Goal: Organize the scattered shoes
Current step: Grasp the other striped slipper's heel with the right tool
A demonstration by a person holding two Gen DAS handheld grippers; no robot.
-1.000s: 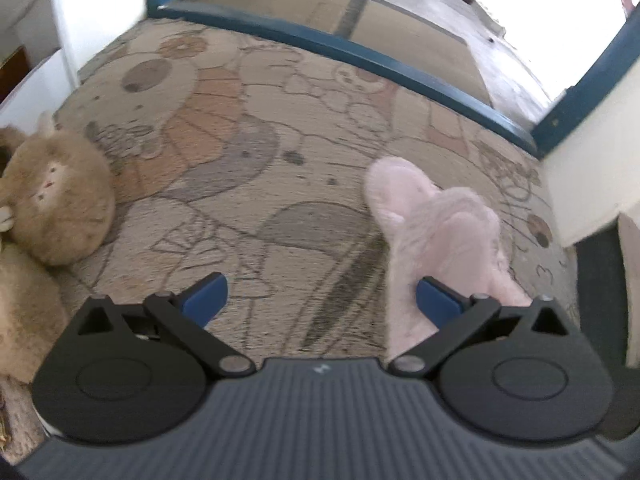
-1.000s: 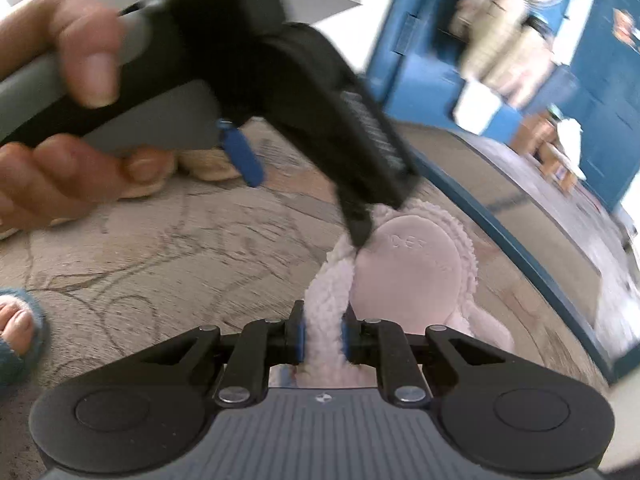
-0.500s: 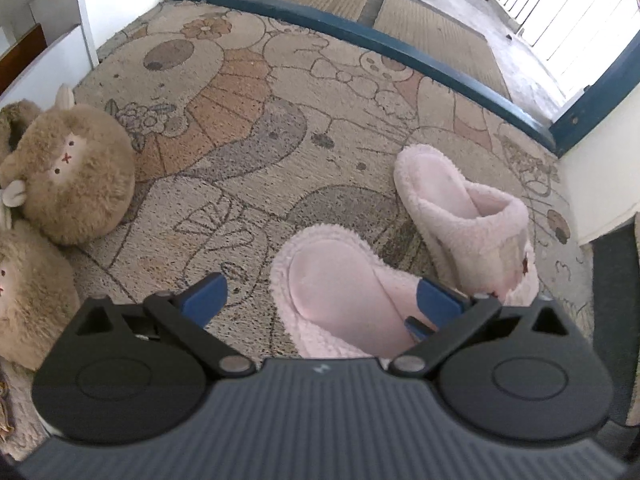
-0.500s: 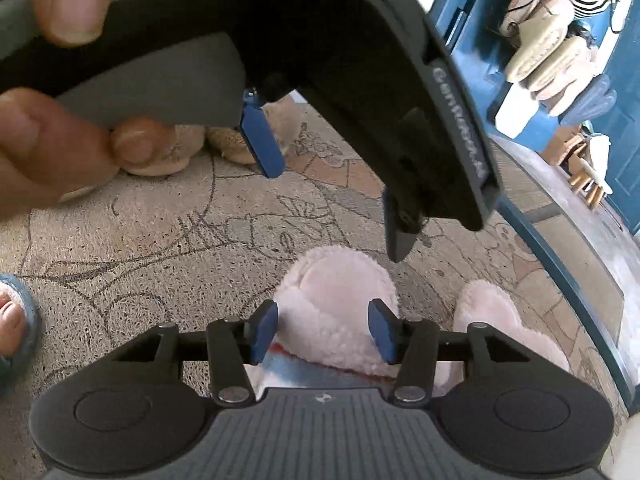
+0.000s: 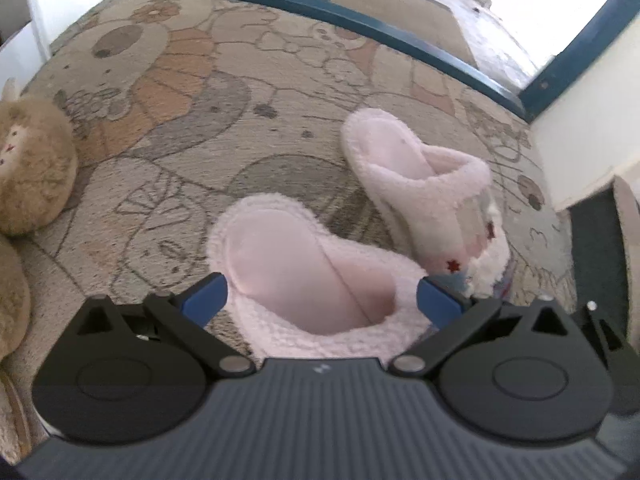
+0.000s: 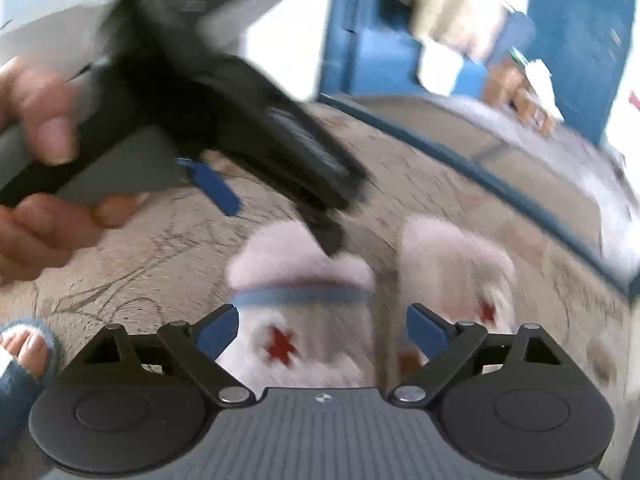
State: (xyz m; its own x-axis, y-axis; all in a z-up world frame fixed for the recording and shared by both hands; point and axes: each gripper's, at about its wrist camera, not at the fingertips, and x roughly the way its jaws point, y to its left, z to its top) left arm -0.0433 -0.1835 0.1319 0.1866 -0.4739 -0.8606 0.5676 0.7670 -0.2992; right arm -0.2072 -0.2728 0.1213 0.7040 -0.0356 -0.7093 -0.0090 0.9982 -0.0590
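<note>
Two fluffy pink slippers side by side on the patterned rug [image 5: 192, 128], soles down, heels pointing away from the right wrist camera. Near slipper [image 5: 316, 276] directly between the blue pads of the left gripper [image 5: 322, 300], pads spread wide on either side of it, apparently not pressing the fleece. Far slipper [image 5: 424, 184] just beside the near one, towards the white wall [image 5: 584, 120], a narrow strip of rug between them. Small red stars on its outer side.

From the right wrist camera, much motion blur. Right gripper [image 6: 322, 328] with pads wide apart, nothing clamped. Toe part of one slipper in the gap between the pads, red star and blue band on its top; the other slipper behind the right-hand pad. Probably no contact between pads and fleece, but too blurred to be sure.

Left gripper also seen from this side, high on the left, held in the person's left hand [image 6: 40, 184], one blue pad [image 6: 214, 188] hanging above the rug, its black tip just over the heel of the nearer slipper.

Two brown plush slippers [image 5: 32, 176] at the left edge of the rug, well apart from the pink pair. Blue threshold strip [image 5: 320, 12] along the far border of the rug. Person's foot in a blue slipper [image 6: 24, 356] at the lower left of the right wrist view.
</note>
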